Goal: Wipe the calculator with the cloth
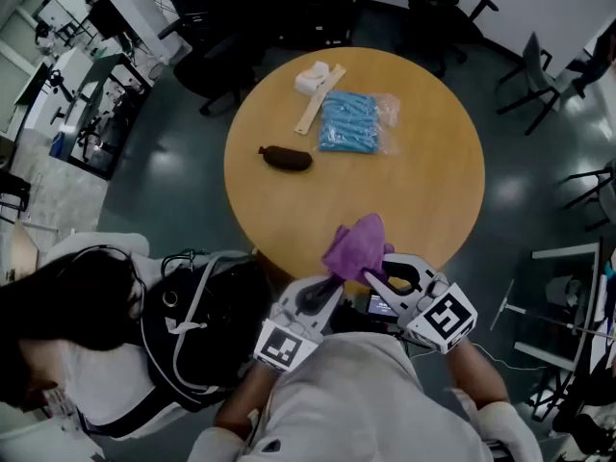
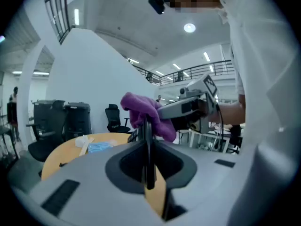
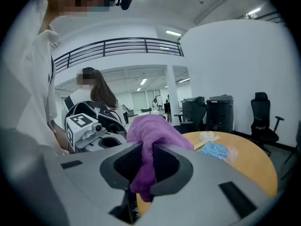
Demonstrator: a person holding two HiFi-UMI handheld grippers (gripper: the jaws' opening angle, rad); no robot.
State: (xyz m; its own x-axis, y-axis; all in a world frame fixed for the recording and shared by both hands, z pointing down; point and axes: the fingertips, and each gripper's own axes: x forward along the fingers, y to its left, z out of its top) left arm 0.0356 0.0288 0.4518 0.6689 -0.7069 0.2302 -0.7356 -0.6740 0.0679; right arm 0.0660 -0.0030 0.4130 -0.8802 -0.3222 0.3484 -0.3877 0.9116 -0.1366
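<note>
A purple cloth [image 1: 358, 246] hangs over the near edge of the round wooden table [image 1: 433, 181]. My right gripper [image 1: 377, 264] is shut on it; in the right gripper view the cloth [image 3: 151, 138] bunches up between the jaws and droops below them. My left gripper [image 1: 332, 283] is shut on the calculator [image 1: 379, 305], a thin dark slab. In the left gripper view the calculator [image 2: 148, 149] stands edge-on between the jaws. The cloth [image 2: 143, 111] rests against its far end. Both grippers are close together in front of my chest.
Further back on the table lie a blue packet [image 1: 351, 123], a wooden stick [image 1: 320, 99], a white wad [image 1: 310, 78] and a dark brown object [image 1: 287, 158]. A person with a black backpack [image 1: 197, 320] sits at my left. Office chairs [image 1: 534, 75] ring the table.
</note>
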